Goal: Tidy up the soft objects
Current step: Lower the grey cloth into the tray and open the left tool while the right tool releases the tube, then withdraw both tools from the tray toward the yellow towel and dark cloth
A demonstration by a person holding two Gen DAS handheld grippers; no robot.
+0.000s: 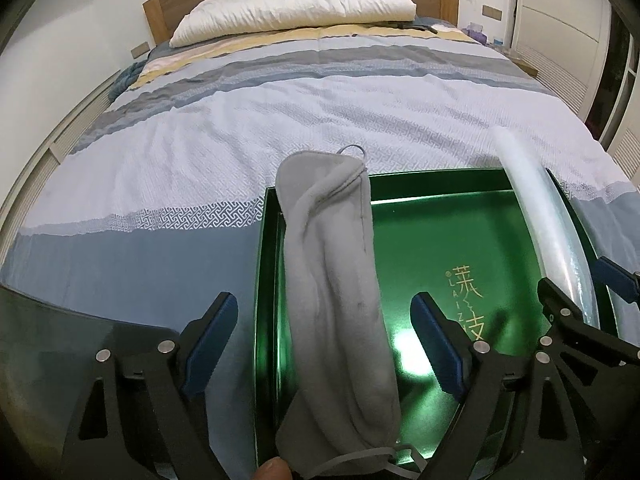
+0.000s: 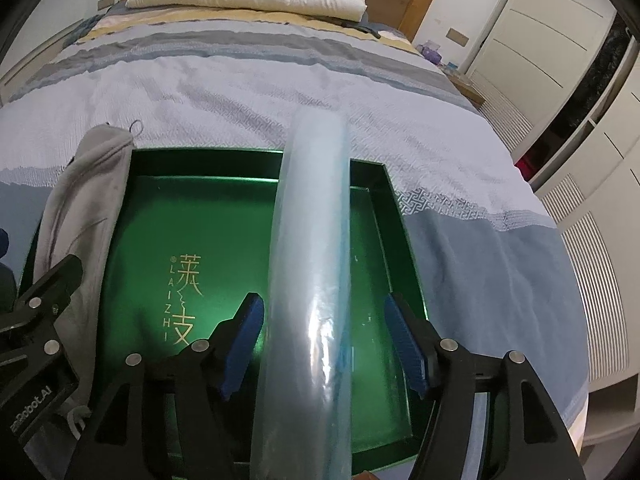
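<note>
A rolled grey cloth (image 1: 340,280) lies lengthwise along the left side of a shiny green tray (image 1: 440,240) on the bed, its far end over the tray's rim. My left gripper (image 1: 320,344) is open, one blue pad on each side of the cloth. A long pale translucent roll (image 2: 312,280) lies lengthwise in the tray (image 2: 168,220), its far end past the rim. My right gripper (image 2: 324,340) is open around it, pads apart from it. The grey cloth (image 2: 80,208) and left gripper also show in the right wrist view; the pale roll (image 1: 548,220) shows in the left wrist view.
The tray sits on a bed with a blue, white and grey striped cover (image 1: 280,120). A white pillow (image 1: 296,4) lies against the wooden headboard (image 2: 420,0). White wardrobe doors (image 2: 540,40) stand to the right. A fingertip (image 1: 272,470) shows at the bottom edge.
</note>
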